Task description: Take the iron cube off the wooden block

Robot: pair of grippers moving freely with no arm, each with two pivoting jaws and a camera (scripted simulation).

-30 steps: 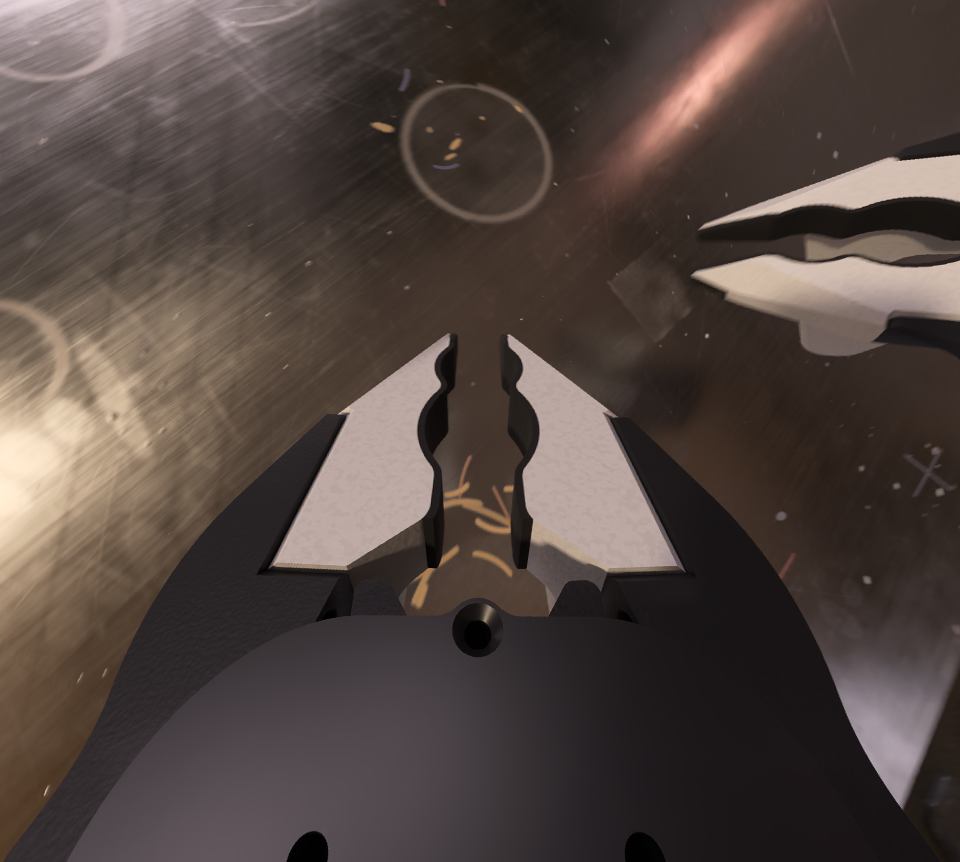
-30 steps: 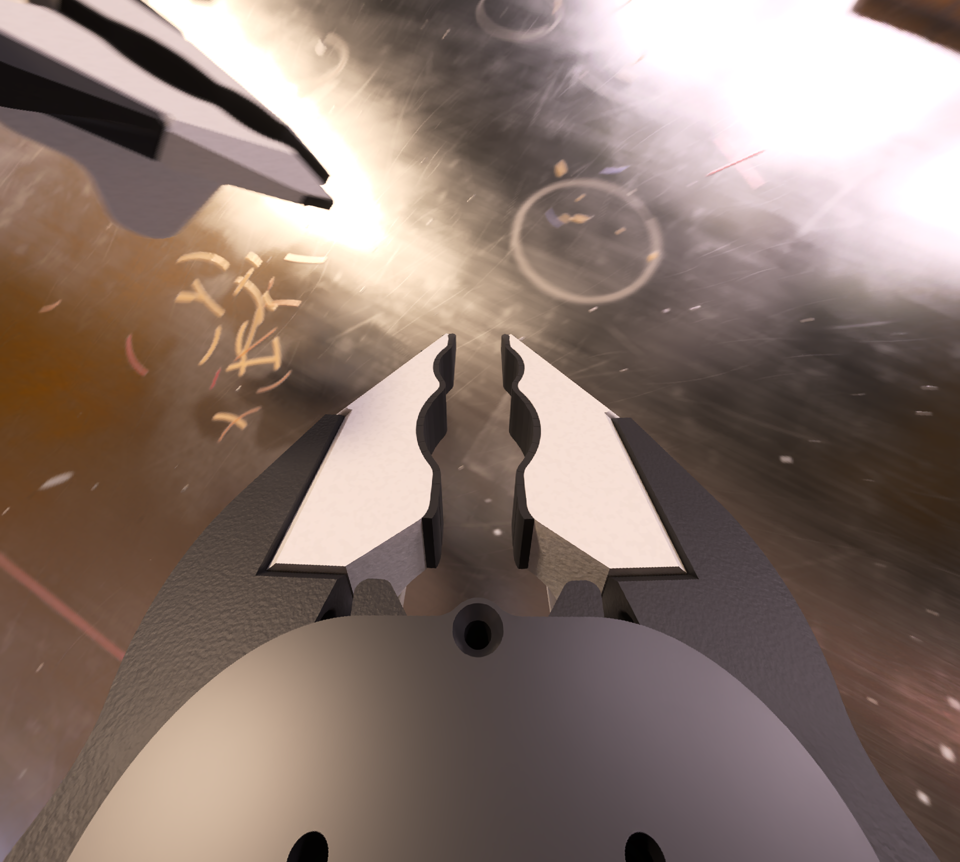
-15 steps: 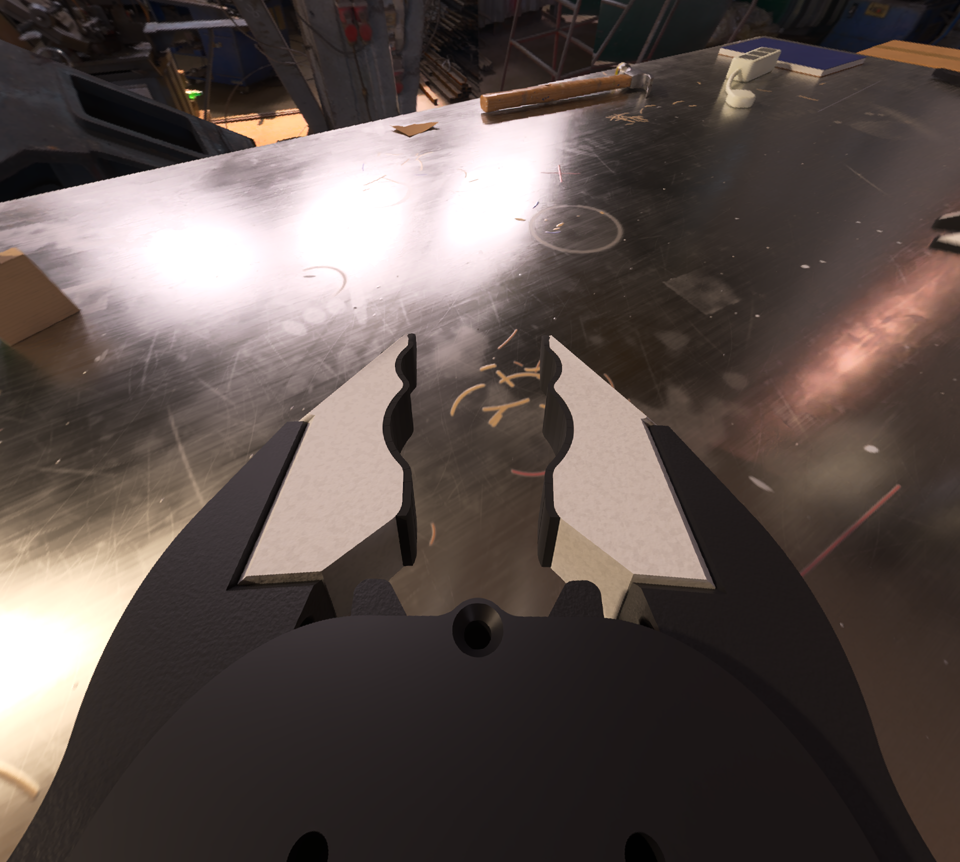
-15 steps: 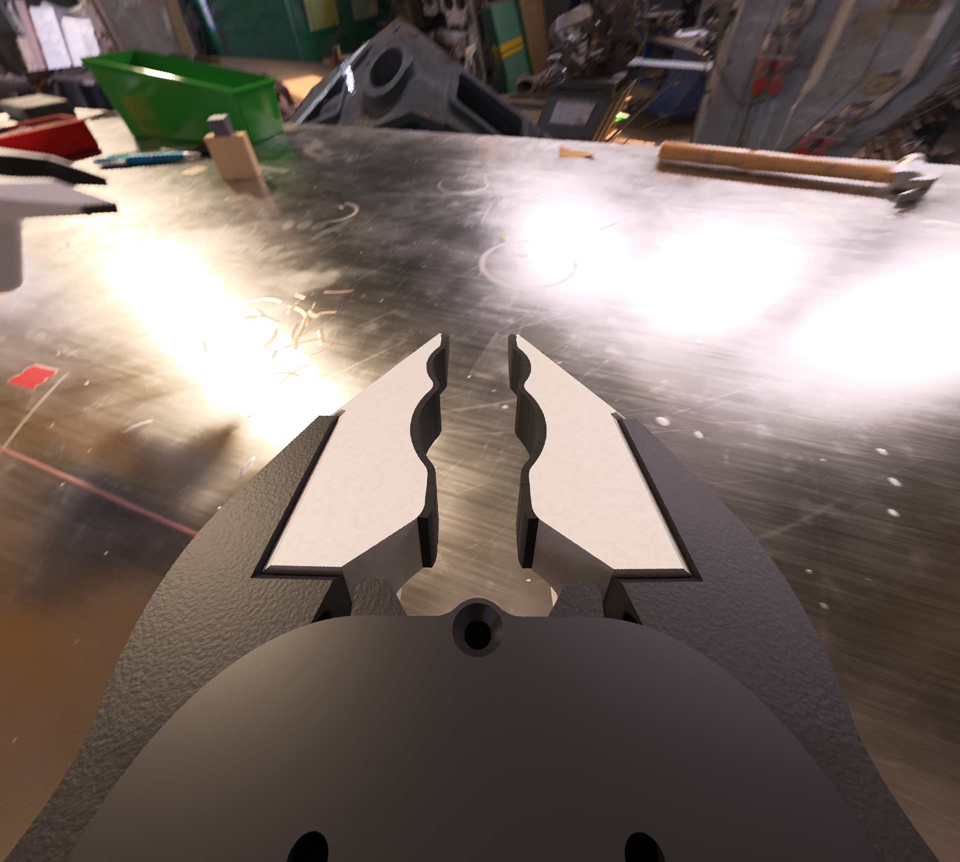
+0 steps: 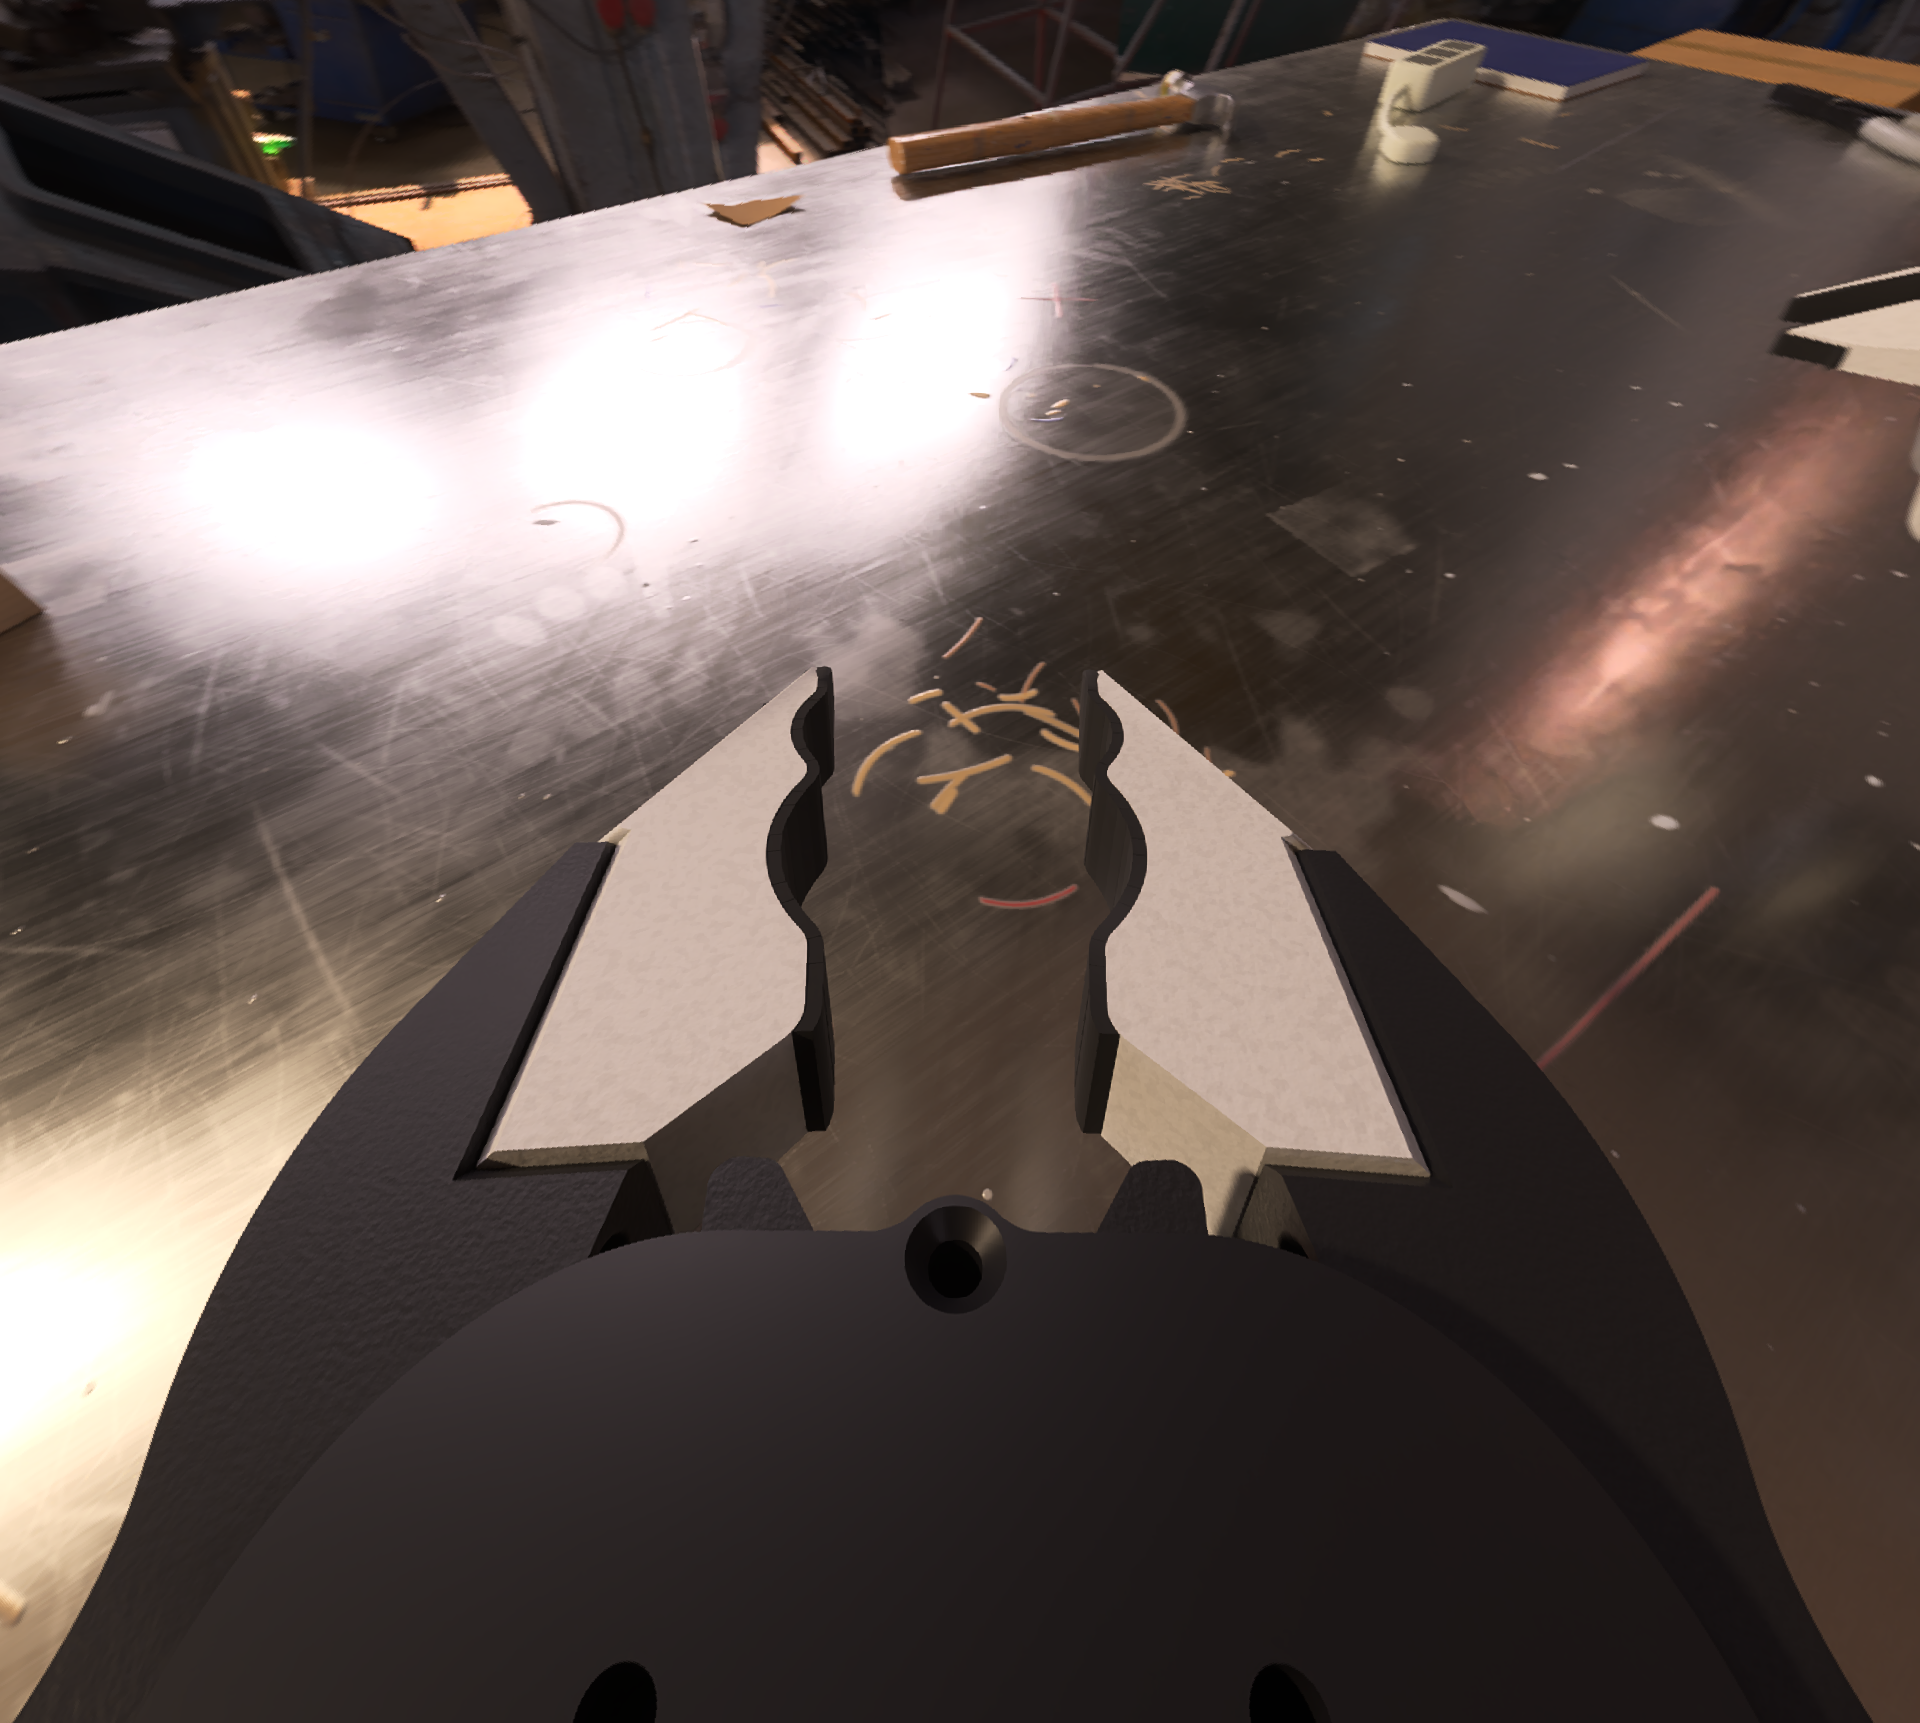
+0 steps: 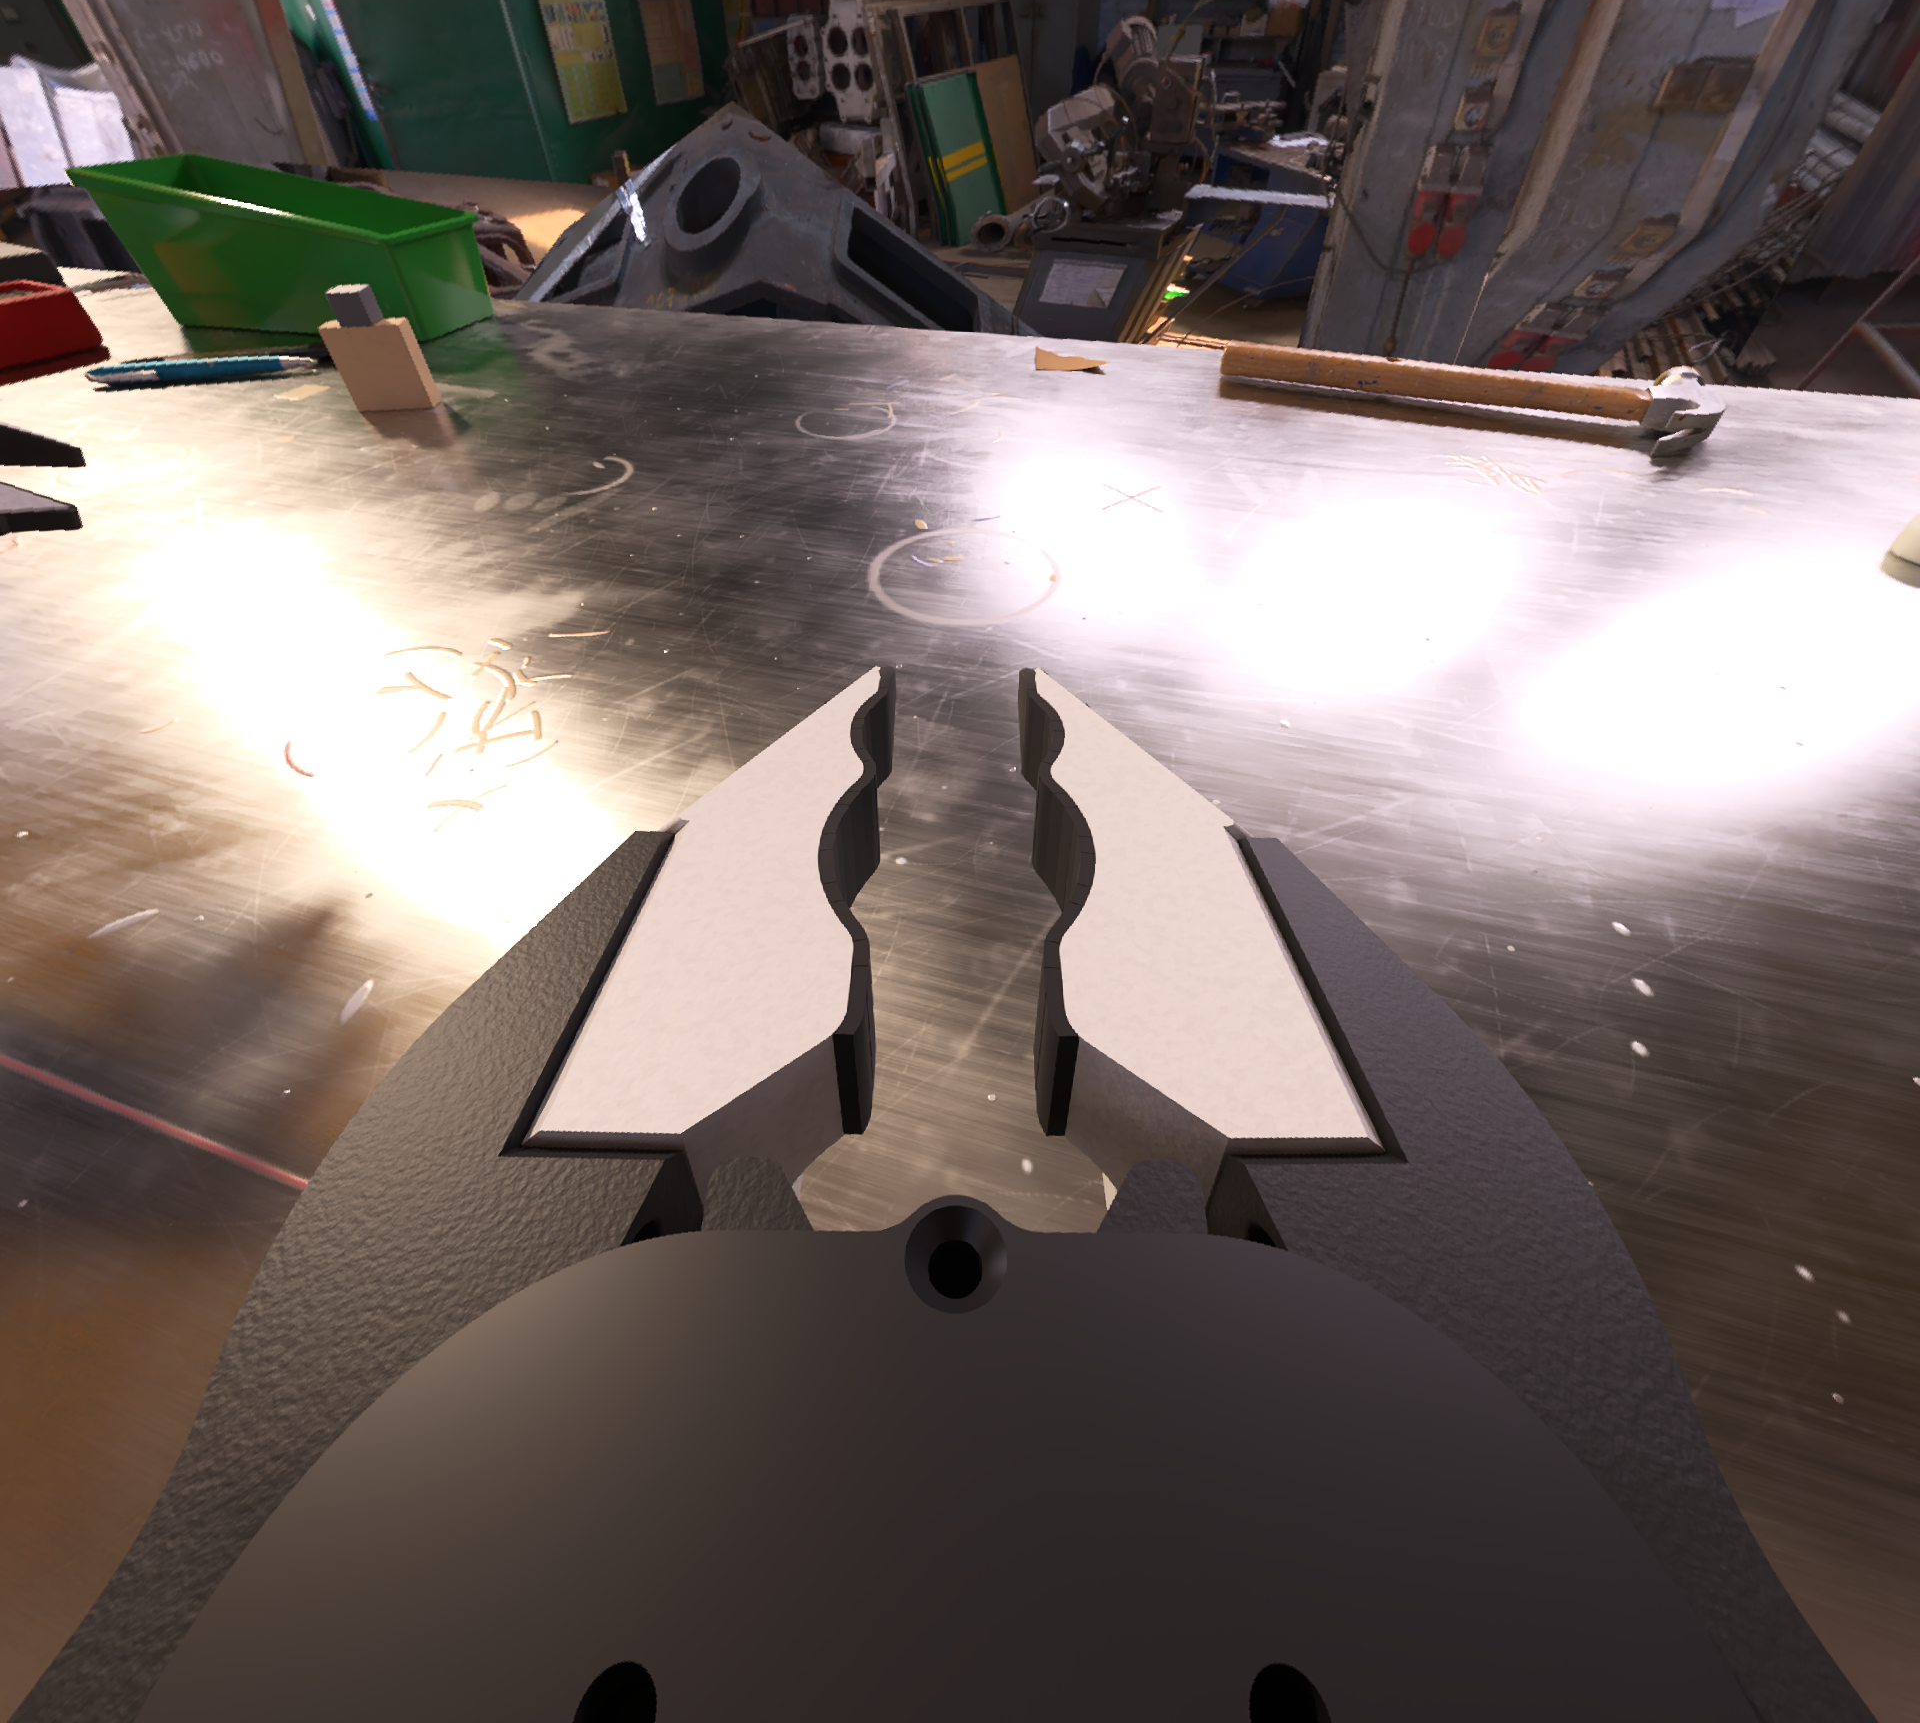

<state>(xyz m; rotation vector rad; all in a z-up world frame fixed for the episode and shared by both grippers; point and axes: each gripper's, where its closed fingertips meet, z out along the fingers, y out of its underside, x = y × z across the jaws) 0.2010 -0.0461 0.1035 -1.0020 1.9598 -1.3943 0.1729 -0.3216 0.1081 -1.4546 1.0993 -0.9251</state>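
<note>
In the right wrist view a small grey iron cube point(image 6: 354, 306) sits on top of a light wooden block point(image 6: 381, 366) at the far left of the steel table point(image 6: 1039, 842). My right gripper point(image 6: 956, 686) is open and empty, well short of the block and to its right. My left gripper point(image 5: 956, 691) is open and empty above wood shavings point(image 5: 987, 738). A corner of the wooden block point(image 5: 12, 603) shows at the left edge of the left wrist view. Each gripper's tips show in the other's view, the right one in the left wrist view point(image 5: 1860, 333), the left one in the right wrist view point(image 6: 36, 484).
A hammer point(image 6: 1455, 395) lies at the far edge, also in the left wrist view point(image 5: 1049, 130). A green bin point(image 6: 281, 245), a red tray point(image 6: 42, 328) and a blue pen point(image 6: 197, 369) sit near the block. A white object point(image 5: 1423, 89) and a blue pad point(image 5: 1538, 63) lie far right.
Both grippers have tilted up from facing the tabletop to looking across the table. Both sets of fingers have opened wider. The block and cube have come into the right wrist view.
</note>
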